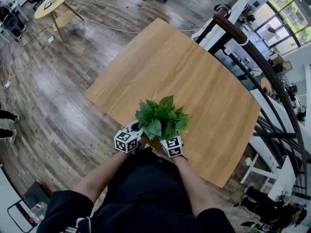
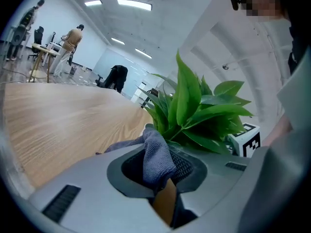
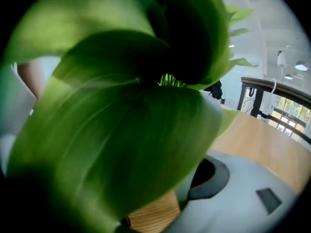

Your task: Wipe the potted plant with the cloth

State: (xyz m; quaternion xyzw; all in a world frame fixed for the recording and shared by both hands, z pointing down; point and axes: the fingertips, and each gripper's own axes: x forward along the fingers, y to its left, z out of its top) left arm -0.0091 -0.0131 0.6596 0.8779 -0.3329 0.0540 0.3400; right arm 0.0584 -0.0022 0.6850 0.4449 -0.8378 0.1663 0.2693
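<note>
Potted plant (image 1: pixel 163 118): on the table (image 1: pixel 194 72) by its 6 o'clock edge, right in front of the person and within reach of both hands; pot hidden under the foliage.
Left tongs (image 1: pixel 134 129): at the plant's 8 o'clock, pressed together on a grey cloth (image 2: pixel 156 155).
Cloth: a fold bunched between the pads, the loose end lying against the lower leaves; probably gripped this way so that free fabric is left to rub along the foliage.
Right tongs (image 1: pixel 172 143): at the plant's 5 o'clock, tucked in under the leaves; likely there to steady the plant from the opposite side during wiping.
Right tongs, state: cannot tell, since a broad leaf covers the gap and one jaw and only the far jaw shows.
Head view alone: both tongs flanking the plant, and the wide bare tabletop stretching toward 12 o'clock.
Left gripper view alone: the pinch on the cloth and its contact with the leaves, neither of them readable from above.
Right gripper view alone: one big leaf (image 3: pixel 121 110) pressed close to the camera, a sign of how deep that side sits in the foliage.
</note>
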